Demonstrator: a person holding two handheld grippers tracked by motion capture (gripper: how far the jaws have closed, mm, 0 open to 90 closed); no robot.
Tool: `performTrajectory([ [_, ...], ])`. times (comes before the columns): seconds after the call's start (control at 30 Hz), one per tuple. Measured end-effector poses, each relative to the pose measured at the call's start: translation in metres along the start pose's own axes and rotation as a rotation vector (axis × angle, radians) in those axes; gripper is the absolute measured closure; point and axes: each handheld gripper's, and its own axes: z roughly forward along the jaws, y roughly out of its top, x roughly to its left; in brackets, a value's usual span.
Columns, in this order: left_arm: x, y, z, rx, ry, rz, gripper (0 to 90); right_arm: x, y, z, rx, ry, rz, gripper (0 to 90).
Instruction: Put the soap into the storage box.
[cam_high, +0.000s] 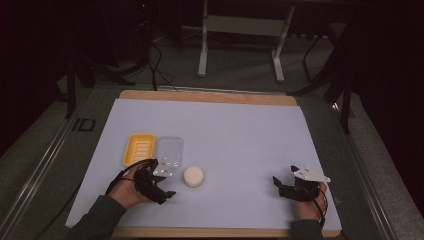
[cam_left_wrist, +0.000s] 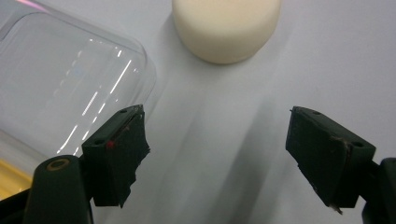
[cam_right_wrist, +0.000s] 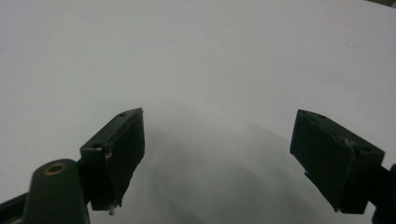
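1. While spread wide and grasping nothing, left gripper (cam_left_wrist: 215, 154) aimed just short of the soap bar (cam_high: 193, 176); bar lying on the surface (cam_high: 240, 135), just right of the clear lid (cam_high: 169, 151).
2. Risk: near jaw catching that lid, shoving it against the yellow dish (cam_high: 138, 148) left of the lid.
3. Risk: smooth bar skidding under an off-centre close.
4. Right gripper (cam_right_wrist: 219, 158) likewise released, well right of the bar.

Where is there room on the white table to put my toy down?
The big bare patch lies between the soap and the right gripper, and runs up to the mat's far edge. It is crowded near the left gripper, where the yellow tray, the clear lid and the soap sit close together.
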Motion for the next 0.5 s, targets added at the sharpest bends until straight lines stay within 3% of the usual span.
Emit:
performTrajectory([
  [0.5, 0.004, 0.01, 0.0065, 0.008, -0.003, 0.021, 19.8, -0.0001, -0.0001, -0.0002, -0.003, 0.002, 0.002, 17.8],
])
